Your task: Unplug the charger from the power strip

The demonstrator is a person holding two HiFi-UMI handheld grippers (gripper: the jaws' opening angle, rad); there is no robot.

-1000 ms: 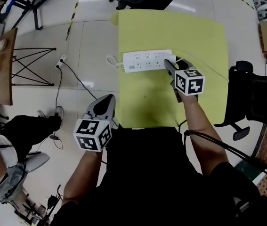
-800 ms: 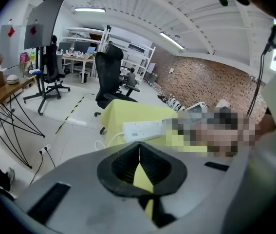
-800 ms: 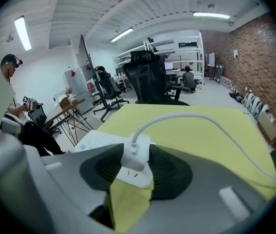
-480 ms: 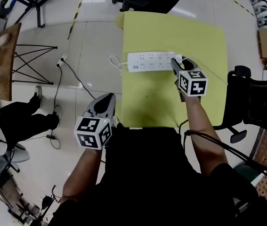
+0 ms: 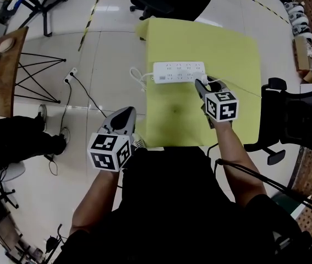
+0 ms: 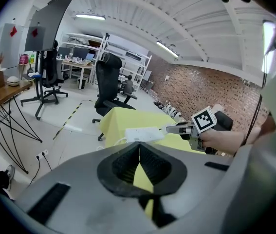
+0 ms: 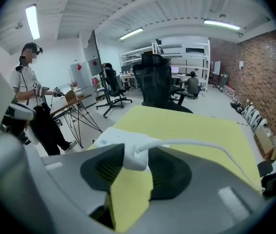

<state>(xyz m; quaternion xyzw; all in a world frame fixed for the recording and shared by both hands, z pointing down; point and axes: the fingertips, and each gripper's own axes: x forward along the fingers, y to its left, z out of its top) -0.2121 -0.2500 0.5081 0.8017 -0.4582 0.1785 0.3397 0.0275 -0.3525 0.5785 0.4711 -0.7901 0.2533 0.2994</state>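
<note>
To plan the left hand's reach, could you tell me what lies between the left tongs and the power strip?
Only floor tile and a bare stretch of the yellow table, up to the power strip; the head view shows it.

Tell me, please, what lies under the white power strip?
The power strip lies flat on a yellow cloth. The cloth covers whatever supports it, so that is hidden.

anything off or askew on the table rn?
Nothing stands out. The power strip lies flat on the yellow table, with no damage visible. The right gripper, whose jaws have just been closing, grips the white charger between them, and its cable trails off to the right.
</note>
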